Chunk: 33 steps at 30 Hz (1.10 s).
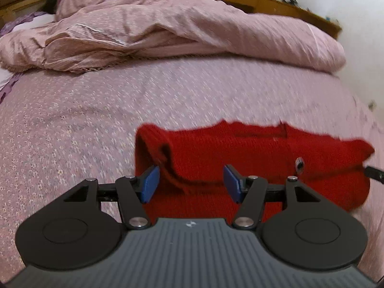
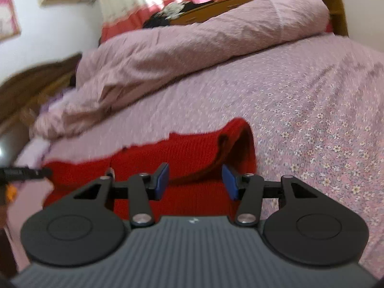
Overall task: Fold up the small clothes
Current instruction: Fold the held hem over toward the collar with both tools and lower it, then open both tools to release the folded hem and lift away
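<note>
Floral pink bedsheet [image 1: 72,124] carries a red knit garment [image 1: 240,148] lying flat near the front edge, its long axis running side to side. Left gripper [image 1: 191,183] and right gripper [image 2: 195,183] hover spread apart over opposite ends, grasping nothing.

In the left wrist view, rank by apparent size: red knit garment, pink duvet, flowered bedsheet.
1. flowered bedsheet
2. pink duvet, close to it; farther off, so unsure
3. red knit garment

Both rigs look identical: the left gripper [image 1: 190,183] and right gripper [image 2: 195,182] have ribbed dark grey bodies, matte black linkage arms with round discs, silver pivot screws, and blue-padded fingers [image 1: 150,184].
</note>
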Available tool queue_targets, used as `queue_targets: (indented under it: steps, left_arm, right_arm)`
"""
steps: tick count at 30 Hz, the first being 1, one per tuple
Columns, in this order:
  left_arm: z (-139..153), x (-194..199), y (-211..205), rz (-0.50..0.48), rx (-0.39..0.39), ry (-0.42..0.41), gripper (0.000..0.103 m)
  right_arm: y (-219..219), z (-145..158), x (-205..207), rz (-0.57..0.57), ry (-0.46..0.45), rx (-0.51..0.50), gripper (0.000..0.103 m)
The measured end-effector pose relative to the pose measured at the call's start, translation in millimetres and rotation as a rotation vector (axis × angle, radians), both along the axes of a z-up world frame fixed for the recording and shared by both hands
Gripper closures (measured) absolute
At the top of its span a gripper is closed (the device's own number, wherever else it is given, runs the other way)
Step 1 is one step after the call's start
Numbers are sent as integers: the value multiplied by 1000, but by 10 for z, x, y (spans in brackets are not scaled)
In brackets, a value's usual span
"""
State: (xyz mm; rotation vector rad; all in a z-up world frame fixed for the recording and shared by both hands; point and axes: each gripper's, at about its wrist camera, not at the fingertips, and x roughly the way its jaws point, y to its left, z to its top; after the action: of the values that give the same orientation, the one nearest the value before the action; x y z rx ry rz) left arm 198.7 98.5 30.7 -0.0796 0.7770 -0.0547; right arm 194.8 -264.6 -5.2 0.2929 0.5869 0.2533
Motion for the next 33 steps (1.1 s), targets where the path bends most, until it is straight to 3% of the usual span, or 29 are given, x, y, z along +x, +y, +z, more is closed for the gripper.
queue_targets:
  steps: [5, 11, 17, 22, 33]
  left_arm:
    - [-248, -74, -190, -54, 36, 43, 38]
    - [-542, 107, -286, -53, 82, 60, 40]
    - [-515, 335, -333, -49, 106, 1, 40]
    - [-449, 587, -310, -19, 74, -31, 40]
    - [-123, 1022, -241, 38, 50, -102, 39]
  right_arm:
    - [256, -44, -84, 83, -22, -137, 52]
    - [488, -209, 49, 123, 12, -186, 53]
    - [551, -210, 245, 113, -7, -182, 56]
    - [571, -177, 435, 96, -34, -195, 57]
    - [585, -225, 929, 29, -15, -111, 57]
